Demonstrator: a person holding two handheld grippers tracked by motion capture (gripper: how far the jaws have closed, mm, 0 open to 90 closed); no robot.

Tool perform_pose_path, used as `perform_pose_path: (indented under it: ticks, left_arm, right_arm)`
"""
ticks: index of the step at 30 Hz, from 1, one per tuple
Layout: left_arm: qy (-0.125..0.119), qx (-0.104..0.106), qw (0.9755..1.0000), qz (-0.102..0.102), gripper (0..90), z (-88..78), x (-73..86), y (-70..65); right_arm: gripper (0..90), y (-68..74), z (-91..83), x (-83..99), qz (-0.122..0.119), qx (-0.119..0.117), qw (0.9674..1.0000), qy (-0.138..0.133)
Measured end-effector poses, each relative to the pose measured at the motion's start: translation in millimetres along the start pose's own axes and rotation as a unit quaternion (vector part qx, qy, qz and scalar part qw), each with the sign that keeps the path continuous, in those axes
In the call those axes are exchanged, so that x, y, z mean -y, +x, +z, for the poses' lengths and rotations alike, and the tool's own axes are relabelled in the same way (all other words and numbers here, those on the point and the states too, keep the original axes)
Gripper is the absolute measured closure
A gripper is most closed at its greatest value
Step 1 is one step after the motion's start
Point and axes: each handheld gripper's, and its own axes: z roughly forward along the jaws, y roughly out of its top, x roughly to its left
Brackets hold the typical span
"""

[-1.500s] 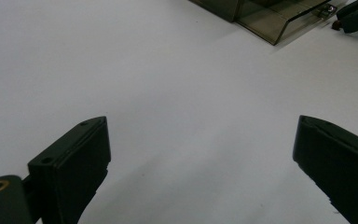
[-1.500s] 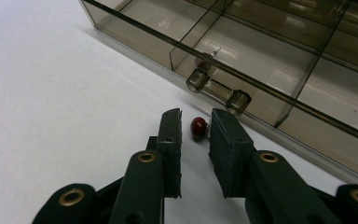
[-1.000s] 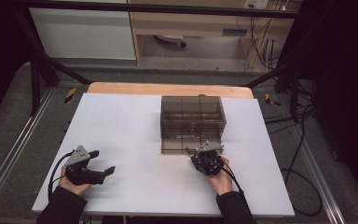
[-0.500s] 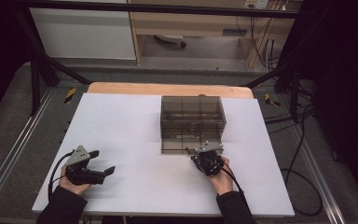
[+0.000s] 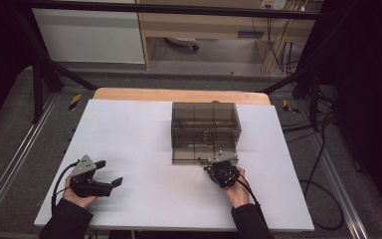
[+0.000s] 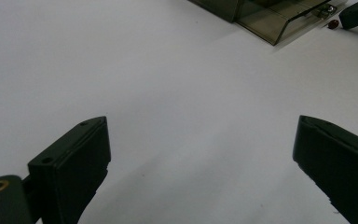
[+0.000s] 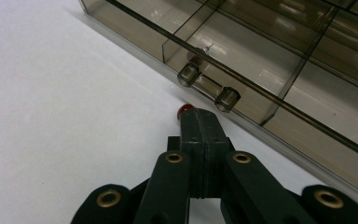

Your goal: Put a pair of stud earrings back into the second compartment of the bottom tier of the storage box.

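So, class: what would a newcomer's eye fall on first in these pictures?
The smoky clear drawer box at the middle of the white table. At its front, the right gripper is shut beside a small red bead below the drawer handle. The left gripper rests open, far left.

Smoky translucent drawer box [image 5: 205,130] stands upright on the white sheet, just toward 1 o'clock of its centre; internal dividers split it into compartments, visible through the top. Lowest drawer [image 7: 279,70] is pulled out a little toward 6 o'clock, its front bearing a clear bar handle [image 7: 208,88] on two stubby posts. Small red bead [image 7: 184,109] lies on the sheet just at 6 o'clock of that drawer front, below the handle; whether it touches the front, cannot tell.
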Motion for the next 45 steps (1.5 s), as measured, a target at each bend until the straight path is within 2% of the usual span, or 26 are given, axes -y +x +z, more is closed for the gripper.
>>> perform_pose_path:
  ticks: [4, 8, 11, 19, 22, 28, 36, 45]
  left_arm:
    - [0.000, 0.000, 1.0000, 0.000, 4.2, 0.0, 0.0, 0.1]
    - [0.001, 0.000, 1.0000, 0.000, 4.2, 0.3, 0.0, 0.0]
    - [0.000, 0.001, 1.0000, 0.000, 4.2, 0.2, -0.1, -0.1]
    - [0.000, 0.001, 1.0000, 0.000, 4.2, 0.1, 0.0, 0.1]
    - [0.000, 0.001, 1.0000, 0.000, 4.3, 0.0, 0.0, 0.1]
    - [0.000, 0.000, 1.0000, 0.000, 4.2, 0.1, 0.0, 0.1]
    - [0.000, 0.001, 1.0000, 0.000, 4.2, 0.1, 0.1, 0.3]
    - [-0.001, 0.001, 1.0000, 0.000, 4.2, -0.1, 0.0, 0.1]
  right_arm:
    - [90.0, -0.2, -2.1, -0.6, 0.004, -0.001, 1.0000, -0.009]
    - [74.6, -0.6, -4.3, -2.7, 0.014, -0.018, 0.9995, -0.021]
    - [67.7, 1.3, -2.2, -3.7, 0.012, -0.024, 0.9993, -0.027]
    - [63.5, 0.6, 1.8, -5.9, 0.024, -0.038, 0.9984, -0.034]
    - [61.6, 1.4, 4.9, -5.4, 0.017, -0.041, 0.9984, -0.035]
    - [57.9, 0.9, 6.3, -5.4, 0.019, -0.047, 0.9980, -0.036]
    - [55.3, 0.1, 3.6, -5.5, 0.020, -0.042, 0.9981, -0.040]
    - [54.2, 2.8, 6.6, -4.9, 0.017, -0.049, 0.9979, -0.039]
